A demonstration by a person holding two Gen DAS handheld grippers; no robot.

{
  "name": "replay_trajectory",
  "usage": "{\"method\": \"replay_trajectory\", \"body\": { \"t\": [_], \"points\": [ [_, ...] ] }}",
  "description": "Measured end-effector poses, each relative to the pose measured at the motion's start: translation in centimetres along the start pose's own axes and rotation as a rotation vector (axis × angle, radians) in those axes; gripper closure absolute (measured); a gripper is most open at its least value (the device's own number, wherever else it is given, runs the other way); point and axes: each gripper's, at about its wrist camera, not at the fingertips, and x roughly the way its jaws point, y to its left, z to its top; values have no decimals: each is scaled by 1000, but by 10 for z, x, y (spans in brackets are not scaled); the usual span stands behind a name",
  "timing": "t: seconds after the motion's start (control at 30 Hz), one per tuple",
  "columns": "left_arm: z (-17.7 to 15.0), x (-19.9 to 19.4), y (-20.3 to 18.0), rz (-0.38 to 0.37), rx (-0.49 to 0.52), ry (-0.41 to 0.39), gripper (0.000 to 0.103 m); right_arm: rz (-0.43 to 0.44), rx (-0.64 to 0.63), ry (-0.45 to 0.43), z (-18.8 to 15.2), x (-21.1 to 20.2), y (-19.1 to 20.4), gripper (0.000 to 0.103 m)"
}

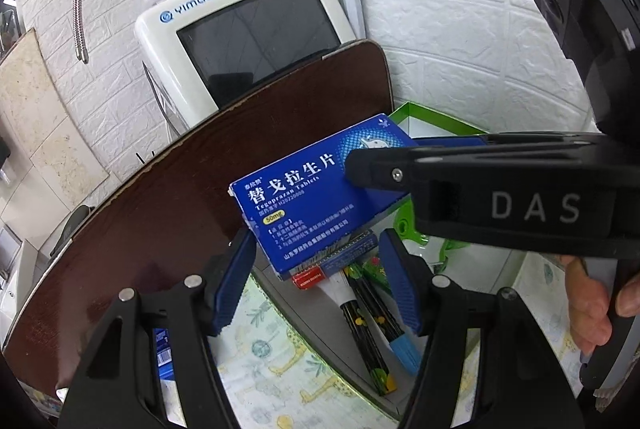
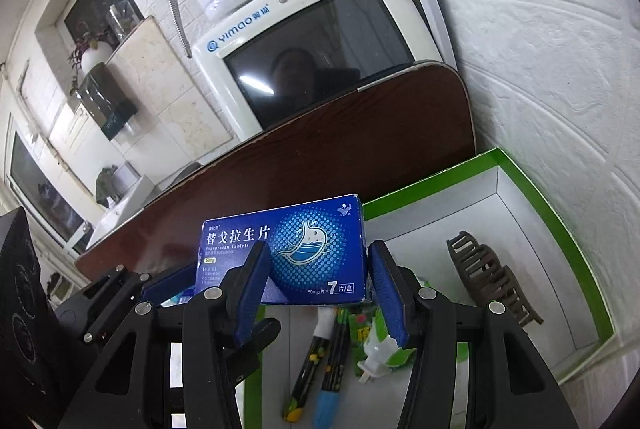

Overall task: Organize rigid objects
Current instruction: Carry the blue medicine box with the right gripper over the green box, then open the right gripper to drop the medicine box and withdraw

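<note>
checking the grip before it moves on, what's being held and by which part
The blue medicine box, held by both tongs: the right tongs grip one end across its width, the left tongs the other end.

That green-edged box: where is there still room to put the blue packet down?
The green-rimmed box has bare white floor at its far end, between the back wall and the dark hair claw. The near end is crowded: markers and a green plug-in item under the blue medicine box.

Soft daylight, sharp, fisheye-warped edges
</note>
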Motion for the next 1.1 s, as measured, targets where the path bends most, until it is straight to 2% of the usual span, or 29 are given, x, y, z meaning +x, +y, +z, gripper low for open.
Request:
{"method": "replay_trajectory", "body": {
  "t": [0.4,0.5,0.6,0.83,1.1],
  "points": [
    [3,34,7,-29,-18,51,40,-23,9,42,6,28,-14,49],
    [-2,48,9,-11,-16,85,38,-13,-9,52,6,41,-18,49],
    [-10,57,15,12,-46,136,40,-12,47,115,1,58,-32,49],
    [-21,38,32,24,-93,117,40,-12,57,108,-5,47,-30,49],
    [-40,-6,54,64,-138,76,37,9,-23,91,-6,26,12,49]
  ]
}}
